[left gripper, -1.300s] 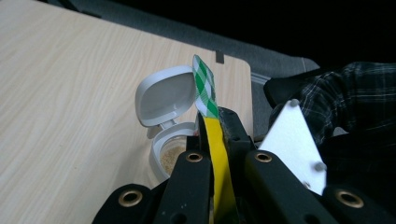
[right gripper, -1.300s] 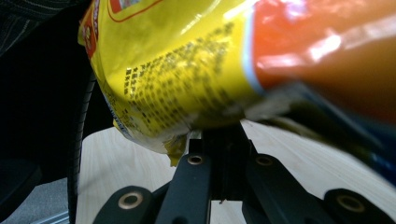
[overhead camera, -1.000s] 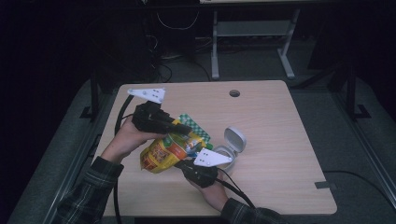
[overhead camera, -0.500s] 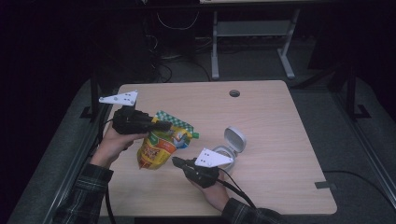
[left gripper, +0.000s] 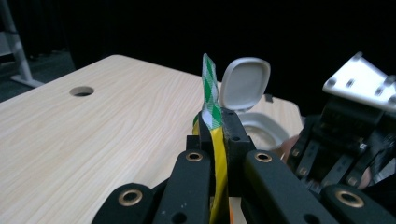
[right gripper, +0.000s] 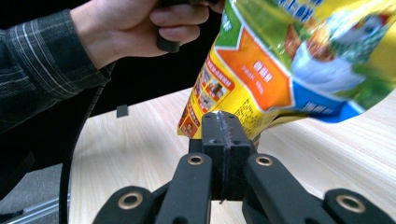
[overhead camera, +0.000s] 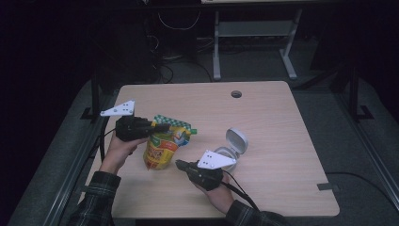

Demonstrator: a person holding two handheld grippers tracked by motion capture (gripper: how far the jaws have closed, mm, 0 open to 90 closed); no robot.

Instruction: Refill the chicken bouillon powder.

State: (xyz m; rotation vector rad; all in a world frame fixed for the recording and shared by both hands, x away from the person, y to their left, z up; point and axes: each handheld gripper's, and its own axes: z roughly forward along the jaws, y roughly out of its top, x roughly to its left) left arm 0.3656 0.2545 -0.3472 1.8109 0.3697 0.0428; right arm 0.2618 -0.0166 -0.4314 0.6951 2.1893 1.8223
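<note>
Snack bag (overhead camera: 164, 143): one, a soft, light foil pouch that crinkles and is likely slippery; grip at the flat sealed top edge. It hangs just above the counter (overhead camera: 282, 122), pinched there by the left hand-held gripper (overhead camera: 162, 127). The right hand-held gripper (overhead camera: 181, 165), nearest the person, is closed on nothing, just beside the bag's lower end. Farther off stands one open white case (overhead camera: 233, 145).

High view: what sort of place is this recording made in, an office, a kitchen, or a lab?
Probably a lab or recording workspace, kept dark: a light wooden desk with a cable hole, loose cables on the floor behind, and a grey metal table frame beyond.
</note>
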